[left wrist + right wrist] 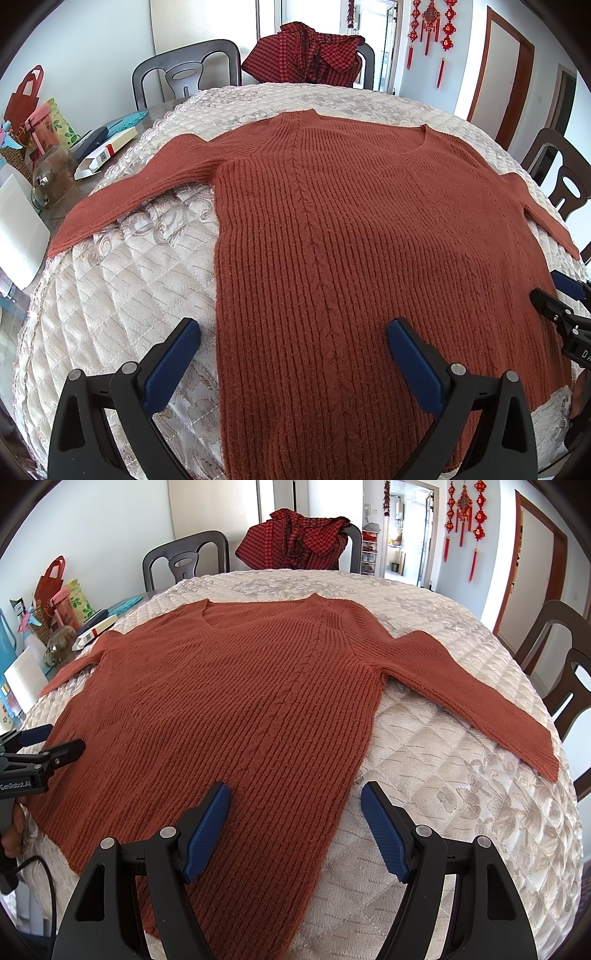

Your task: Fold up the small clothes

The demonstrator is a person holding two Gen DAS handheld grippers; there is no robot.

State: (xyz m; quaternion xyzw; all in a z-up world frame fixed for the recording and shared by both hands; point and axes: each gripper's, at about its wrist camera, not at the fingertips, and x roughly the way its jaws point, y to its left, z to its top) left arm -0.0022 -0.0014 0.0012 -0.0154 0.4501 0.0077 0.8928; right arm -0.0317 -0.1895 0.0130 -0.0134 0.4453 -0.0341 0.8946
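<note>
Both pairs of fingers stand spread wide with nothing between them: the left gripper (293, 334) hangs over the lower left side edge of the sweater (369, 258), one blue textured pad (173, 362) above the quilted cover (110, 295) and the other above the knit, while the right gripper (295, 799) hangs the same way over the sweater's lower right side edge, its left pad (207, 830) above the knit and its right pad above the cover. Whether any pad touches the cloth cannot be told. Each gripper also shows at the edge of the other's view, black-bodied with blue tips. The sweater is rust-brown, ribbed in fine vertical lines with a cable twist running down its front and a shallow V neck; it lies flat and face up on the round counter, hem toward the cameras, both sleeves stretched out sideways and angled down over the cover. The cover is pale cream, diamond-quilted, with a floral pattern. Beyond it a red-and-black checked garment (306, 51) is heaped over a dark chair (184, 74) back, and boxes and a glass jar (51, 177) sit at the counter's left rim.
</note>
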